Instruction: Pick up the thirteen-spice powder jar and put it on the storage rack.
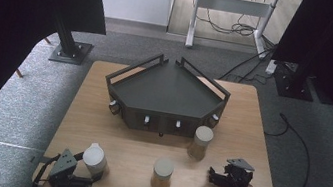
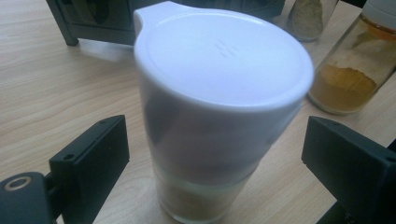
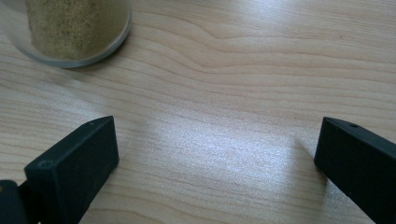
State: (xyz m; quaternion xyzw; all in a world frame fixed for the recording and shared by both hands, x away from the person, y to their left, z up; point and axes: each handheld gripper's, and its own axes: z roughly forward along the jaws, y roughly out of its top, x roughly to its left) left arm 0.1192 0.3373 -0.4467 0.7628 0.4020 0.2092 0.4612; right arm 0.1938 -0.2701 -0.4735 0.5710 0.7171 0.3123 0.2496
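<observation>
The left tongs [image 1: 91, 175] are sitting at the near left corner of the counter [image 1: 100, 113], spread wide with a white-lidded jar [image 2: 210, 116] standing between the 2 black jaws. Both jaws are flanking the glass with visible gaps, so nothing is gripped yet; the approach looks like a line-up for a squeeze around the jar's body below the lid. The jar is standing upright near the front edge, holding a low layer of pale powder.

The right tongs [image 1: 222, 178] are resting low at the near right, equally wide open and holding nothing, with bare wood lying between the jaws. They are probably waiting clear so the left side can work.

Between the 2 tongs, a second spice jar [image 1: 162, 173] is standing alone, with free counter all around it. Farther back, a third jar of orange-brown spice [image 1: 200, 143] is standing just in front of the dark angled rack [image 1: 167, 93], which is occupying the counter's rear middle. Its flat top is lying bare, offering open room for the jars, and the raised rails along its back edges would be stopping them from sliding off.
</observation>
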